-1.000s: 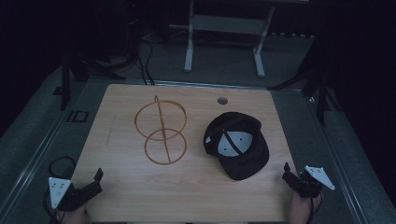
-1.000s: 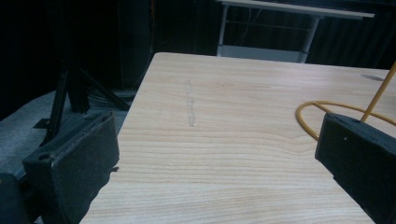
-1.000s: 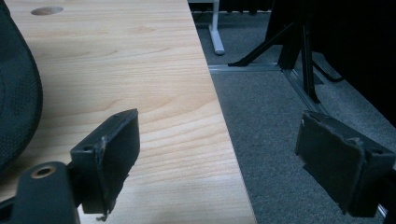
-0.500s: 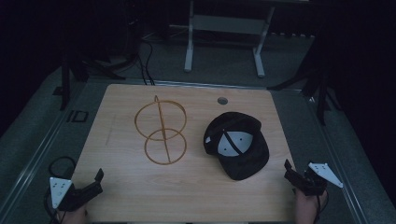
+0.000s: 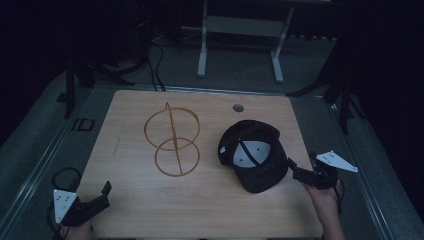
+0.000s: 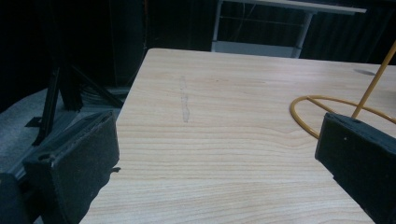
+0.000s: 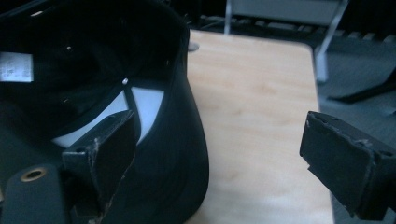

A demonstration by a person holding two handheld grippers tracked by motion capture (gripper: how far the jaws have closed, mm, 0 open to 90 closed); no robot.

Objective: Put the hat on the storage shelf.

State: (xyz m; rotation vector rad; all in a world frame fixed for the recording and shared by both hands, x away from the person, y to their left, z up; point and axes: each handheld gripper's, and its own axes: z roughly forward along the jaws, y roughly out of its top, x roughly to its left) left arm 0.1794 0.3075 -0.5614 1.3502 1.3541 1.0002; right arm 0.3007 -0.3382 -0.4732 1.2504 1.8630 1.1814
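Your right claw (image 5: 303, 171) sits just beside the black cap (image 5: 252, 156), at the cap's near right edge. Its jaws are spread wide and hold nothing. In the right gripper view, one jaw is right up against the cap's side and the other is well out over the bare counter (image 5: 210, 210). The cap lies upside down on the counter, so you see its white inside. The yellow wire hoop stand (image 5: 172, 141) stands to the left of the cap. Your left claw (image 5: 104, 194) is far left of the cap, at the counter's near corner, spread wide and empty.
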